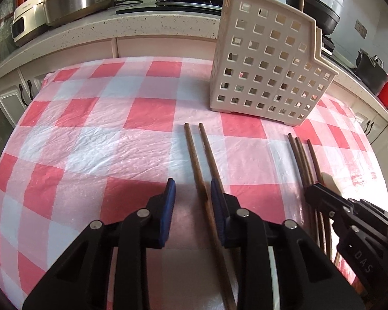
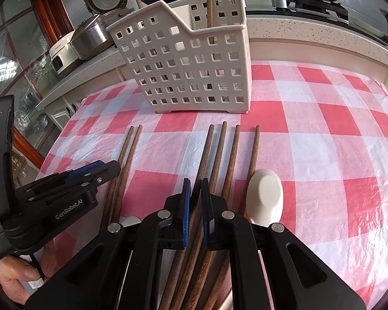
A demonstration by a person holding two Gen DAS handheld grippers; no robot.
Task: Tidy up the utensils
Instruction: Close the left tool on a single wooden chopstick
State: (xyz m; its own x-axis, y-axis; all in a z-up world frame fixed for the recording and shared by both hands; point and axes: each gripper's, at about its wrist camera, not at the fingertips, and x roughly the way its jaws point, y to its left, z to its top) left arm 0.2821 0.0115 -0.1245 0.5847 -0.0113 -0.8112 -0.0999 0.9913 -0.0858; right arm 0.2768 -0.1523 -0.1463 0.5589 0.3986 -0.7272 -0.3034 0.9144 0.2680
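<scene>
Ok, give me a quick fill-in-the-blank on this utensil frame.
The white caddy already holds ____ upright sticks.
Right of the right gripper, which pinches a chopstick, lies a white ____.
The left gripper is ____, straddling a loose chopstick.
Missing: two; spoon; open.
</scene>
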